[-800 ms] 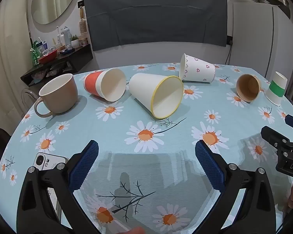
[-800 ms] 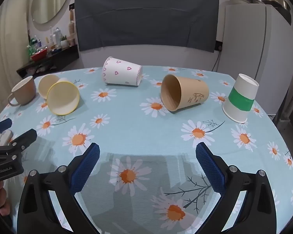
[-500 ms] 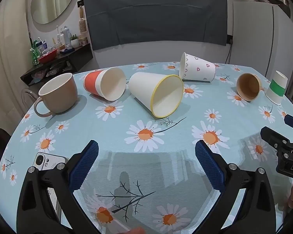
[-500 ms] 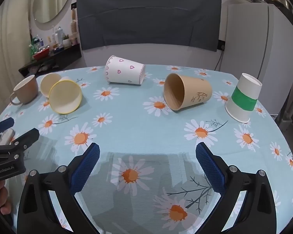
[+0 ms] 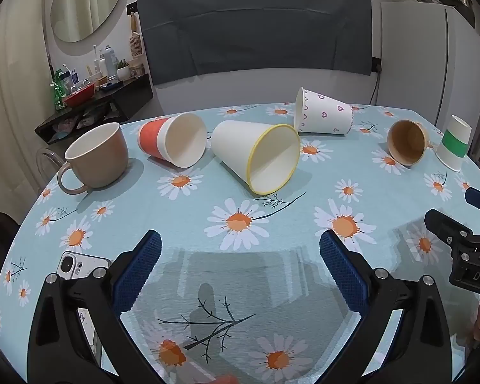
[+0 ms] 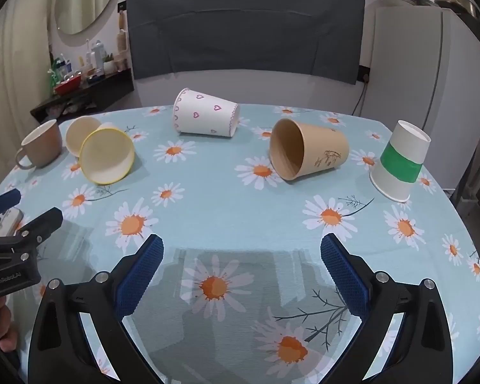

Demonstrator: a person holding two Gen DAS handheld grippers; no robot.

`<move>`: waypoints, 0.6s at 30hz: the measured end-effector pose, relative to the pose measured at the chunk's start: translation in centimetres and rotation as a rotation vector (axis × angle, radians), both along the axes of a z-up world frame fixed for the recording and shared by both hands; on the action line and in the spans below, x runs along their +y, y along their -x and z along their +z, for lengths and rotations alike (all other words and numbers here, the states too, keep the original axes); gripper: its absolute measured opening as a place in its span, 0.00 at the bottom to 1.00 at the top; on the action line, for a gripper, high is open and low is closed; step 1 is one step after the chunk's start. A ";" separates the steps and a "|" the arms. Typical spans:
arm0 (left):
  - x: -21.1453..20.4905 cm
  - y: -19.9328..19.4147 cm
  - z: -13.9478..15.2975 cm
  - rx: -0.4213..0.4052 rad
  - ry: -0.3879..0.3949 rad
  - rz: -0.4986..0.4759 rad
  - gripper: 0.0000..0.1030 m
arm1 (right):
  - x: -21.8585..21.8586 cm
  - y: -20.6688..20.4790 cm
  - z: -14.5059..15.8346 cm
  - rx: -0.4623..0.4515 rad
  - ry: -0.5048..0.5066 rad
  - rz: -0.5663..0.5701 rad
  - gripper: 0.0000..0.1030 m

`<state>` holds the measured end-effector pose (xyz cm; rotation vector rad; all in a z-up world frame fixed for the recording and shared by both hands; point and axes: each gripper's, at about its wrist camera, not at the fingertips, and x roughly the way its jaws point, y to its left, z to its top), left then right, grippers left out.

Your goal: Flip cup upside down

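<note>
Hovering low over the near edge of the worktop, both tongs are spread wide and hold nothing: left tongs, right tongs. A phone lies just beside the left one.

Mid-worktop, left to right: a tan mug upright; a red cup on its side; a yellow-rim cup on its side, mouth toward the cameras; a brown cup on its side, mouth toward the left. Farther back, a heart cup lies on its side. At far right a green-band cup stands mouth down, so it looks already flipped.

Judgement: which cup is next cannot be told; the brown cup is nearest the right tongs, the yellow-rim cup nearest the left.

Handling (judgement): paper cups, very light, thin-walled, easily crushed and free to roll. Grip across the wall about mid-height, light squeeze, avoiding the soft rim. The mug looks heavier, rigid and slick.
</note>
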<state>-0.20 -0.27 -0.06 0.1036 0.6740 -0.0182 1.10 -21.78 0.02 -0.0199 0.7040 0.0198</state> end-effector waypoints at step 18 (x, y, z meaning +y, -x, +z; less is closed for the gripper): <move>0.2 -0.2 0.0 0.008 0.012 0.003 0.94 | 0.2 -0.1 -0.2 0.007 0.004 0.006 0.92</move>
